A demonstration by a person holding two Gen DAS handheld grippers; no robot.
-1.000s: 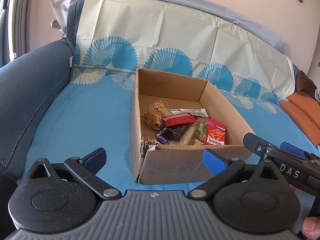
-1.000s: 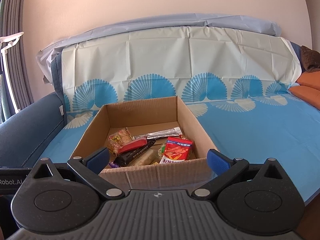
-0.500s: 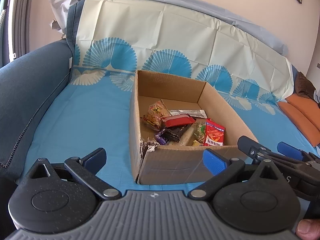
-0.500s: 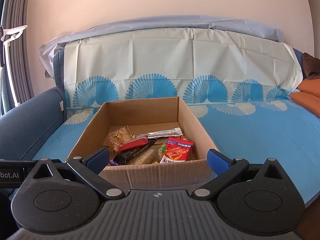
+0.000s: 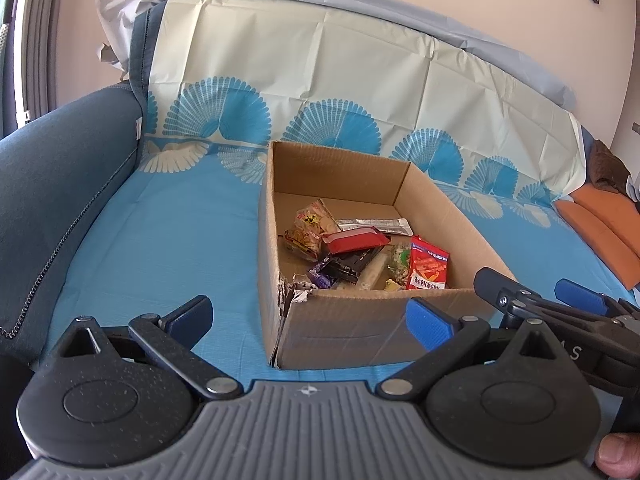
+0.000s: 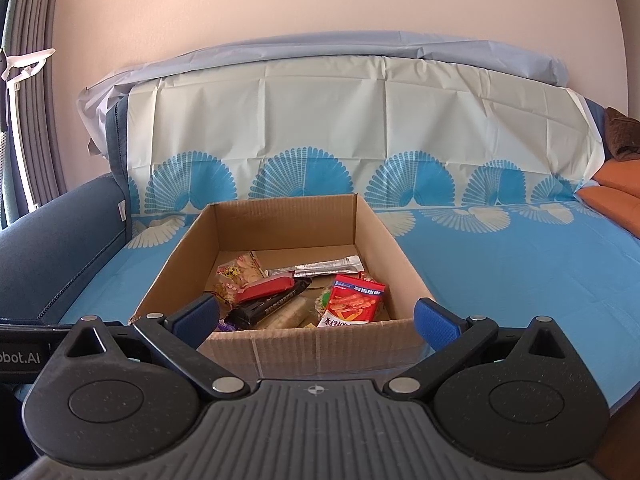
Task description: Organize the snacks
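Blue sofa cover (image 6: 520,272), snacks piled mid-frame in cardboard box (image 6: 320,344); left gripper (image 5: 308,316) & right gripper (image 6: 316,316) both spread wide, empty — box's torn corner could snag fingers.

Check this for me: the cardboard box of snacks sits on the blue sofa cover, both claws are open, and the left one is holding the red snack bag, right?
Not quite. The left claw holds nothing; the left wrist view shows the red snack bag lying inside the cardboard box. The rest stands: the box sits on the blue sofa cover, and the right claw is open too.
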